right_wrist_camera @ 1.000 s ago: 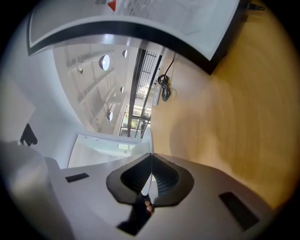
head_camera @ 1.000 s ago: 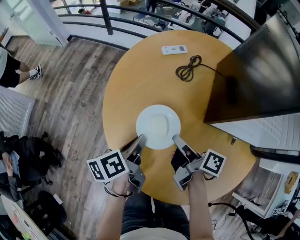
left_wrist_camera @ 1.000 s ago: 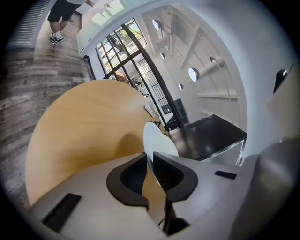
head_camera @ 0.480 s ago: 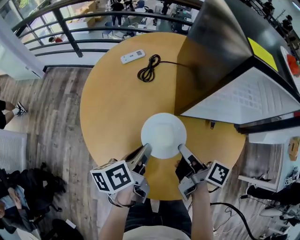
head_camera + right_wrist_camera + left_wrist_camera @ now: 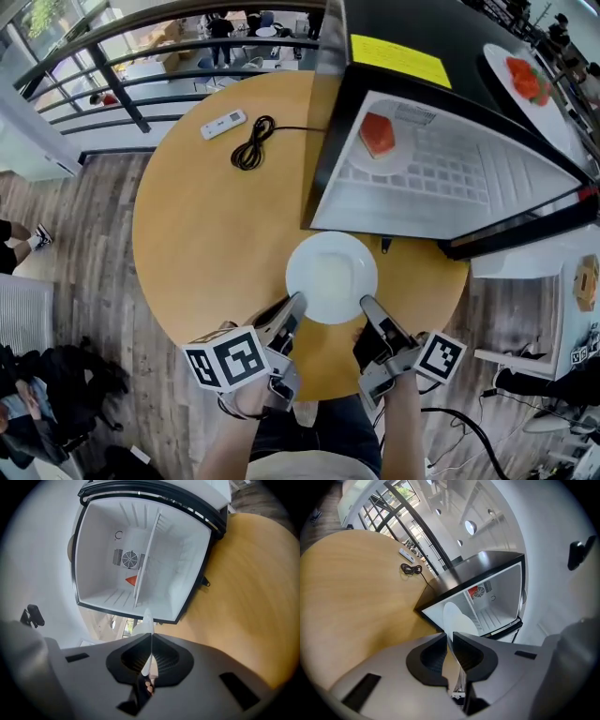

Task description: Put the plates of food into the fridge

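Grey left hand-held gripper [image 5: 294, 305], matching right hand-held gripper [image 5: 368, 307], white marker cubes [image 5: 223, 356] (black squares), dark ribbed pads [image 5: 164, 662]

text: none legible | yellow sticker [image 5: 400, 60] on fridge [image 5: 469, 47]: print unreadable | remote [image 5: 223, 124]: markings too small

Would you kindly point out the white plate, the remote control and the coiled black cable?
white plate [image 5: 331, 277], head view, its centre.
remote control [image 5: 223, 123], head view, its middle.
black cable [image 5: 249, 142], head view, its coil.
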{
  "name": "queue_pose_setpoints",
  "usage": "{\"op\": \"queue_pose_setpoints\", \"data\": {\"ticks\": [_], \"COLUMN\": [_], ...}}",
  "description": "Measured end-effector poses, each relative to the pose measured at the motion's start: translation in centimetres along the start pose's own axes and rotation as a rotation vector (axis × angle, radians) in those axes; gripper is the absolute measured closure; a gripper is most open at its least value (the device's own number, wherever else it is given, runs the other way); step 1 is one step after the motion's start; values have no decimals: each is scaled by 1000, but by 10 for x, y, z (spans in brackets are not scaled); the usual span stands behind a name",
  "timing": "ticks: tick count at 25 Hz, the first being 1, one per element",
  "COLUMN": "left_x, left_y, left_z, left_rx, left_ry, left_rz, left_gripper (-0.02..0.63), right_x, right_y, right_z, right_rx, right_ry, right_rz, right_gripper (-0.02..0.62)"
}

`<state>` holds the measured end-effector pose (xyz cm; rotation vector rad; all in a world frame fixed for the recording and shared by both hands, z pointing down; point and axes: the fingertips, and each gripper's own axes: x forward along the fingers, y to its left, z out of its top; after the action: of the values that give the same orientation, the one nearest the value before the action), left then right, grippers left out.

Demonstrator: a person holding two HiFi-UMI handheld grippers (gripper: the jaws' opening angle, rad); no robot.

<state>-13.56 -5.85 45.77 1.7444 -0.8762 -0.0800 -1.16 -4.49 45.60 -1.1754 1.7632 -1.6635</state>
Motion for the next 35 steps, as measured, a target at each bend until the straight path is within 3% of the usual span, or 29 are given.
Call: {"op": "queue_pose_setpoints", "data": {"ticks": [10,16,27,35], "left_x": [69,109,142,166], "left_y": [-68,-104,-145,-163], "left_z": [-52,-63,-38,-6], "left_rx": [-6,-10,-19,23], "left_ry": [-70,-103,-150,-152], "left_rz": [-3,-18,-43,-81], "left_gripper": [561,561,569,569], "right_x": [-63,-84,-86,-75], "right_y": [-17,-20,-8,3], "right_z": [90,139,187,214], "right_rx": [-30,-45,34,103], "right_ry": [46,47,-36,-153], "right_rz": [27,46,99,149], "right_gripper": [577,577,577,578]}}
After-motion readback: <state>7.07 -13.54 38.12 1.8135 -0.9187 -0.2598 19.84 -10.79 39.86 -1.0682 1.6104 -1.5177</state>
